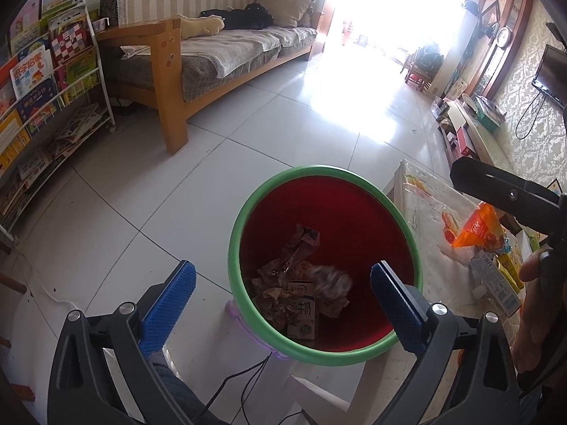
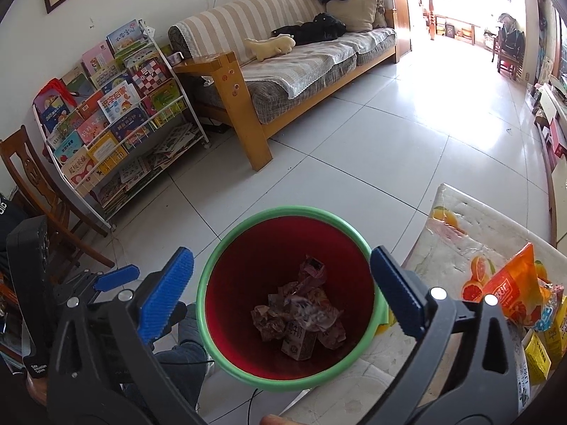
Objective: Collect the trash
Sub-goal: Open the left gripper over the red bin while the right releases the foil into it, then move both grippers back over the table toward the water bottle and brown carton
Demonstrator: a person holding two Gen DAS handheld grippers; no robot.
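1. Both grippers hang over the bin (image 1: 324, 265), a red pail with a green rim standing on the floor just beside the counter (image 1: 425, 212). The left gripper (image 1: 283, 283) has its jaws spread wide with nothing between them; the right gripper (image 2: 281, 283) has its jaws spread just as wide and equally empty.
2. Crumpled wrappers (image 2: 301, 304) and a milk carton (image 1: 301, 315) already lie at the bottom of the bin.
3. More trash waits on the counter: an orange snack bag (image 2: 510, 287), yellow cartons (image 2: 537, 354) and other packets near the counter's edge.
4. Risks, as I judge them: the bin sits close to the counter's edge, so a sweeping reach back could knock its rim and tip it. The slick orange bag could slip out of the jaws. The packets by the edge may get nudged off onto the floor.
5. Readable writing: the carton in the bin shows "牛奶". The orange bag's print is too blurred to read.
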